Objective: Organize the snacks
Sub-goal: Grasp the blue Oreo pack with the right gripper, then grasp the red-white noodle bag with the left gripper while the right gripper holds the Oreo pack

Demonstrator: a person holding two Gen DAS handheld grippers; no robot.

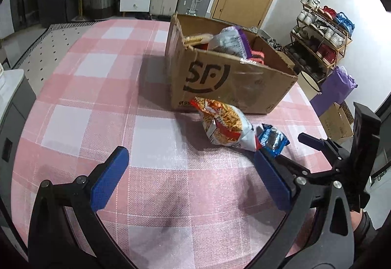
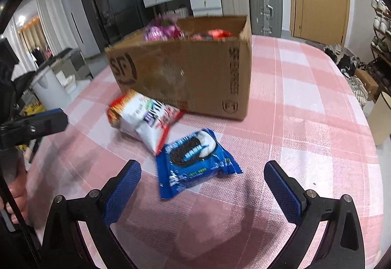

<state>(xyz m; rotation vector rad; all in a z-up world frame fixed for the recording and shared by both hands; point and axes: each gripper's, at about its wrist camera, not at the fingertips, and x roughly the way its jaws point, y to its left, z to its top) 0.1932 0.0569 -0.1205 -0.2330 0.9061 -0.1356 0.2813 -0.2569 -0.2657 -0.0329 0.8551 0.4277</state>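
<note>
Right claw (image 2: 202,185) straddling cookie packet (image 2: 195,159)

Even indoor light falling from overhead; my grippers casting soft shadows on tablecloth (image 1: 73,88). Right view smearing with motion blur on cardboard box (image 2: 185,73). Fisheye bending edges, dark vignette ringing corners.

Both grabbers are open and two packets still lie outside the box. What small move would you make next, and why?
Probably ease the right hand-held gripper forward and down over the blue cookie packet. Its jaws are open, the packet lies flat on the table just ahead between them, and it is still outside the box, beside the noodle bag.
</note>
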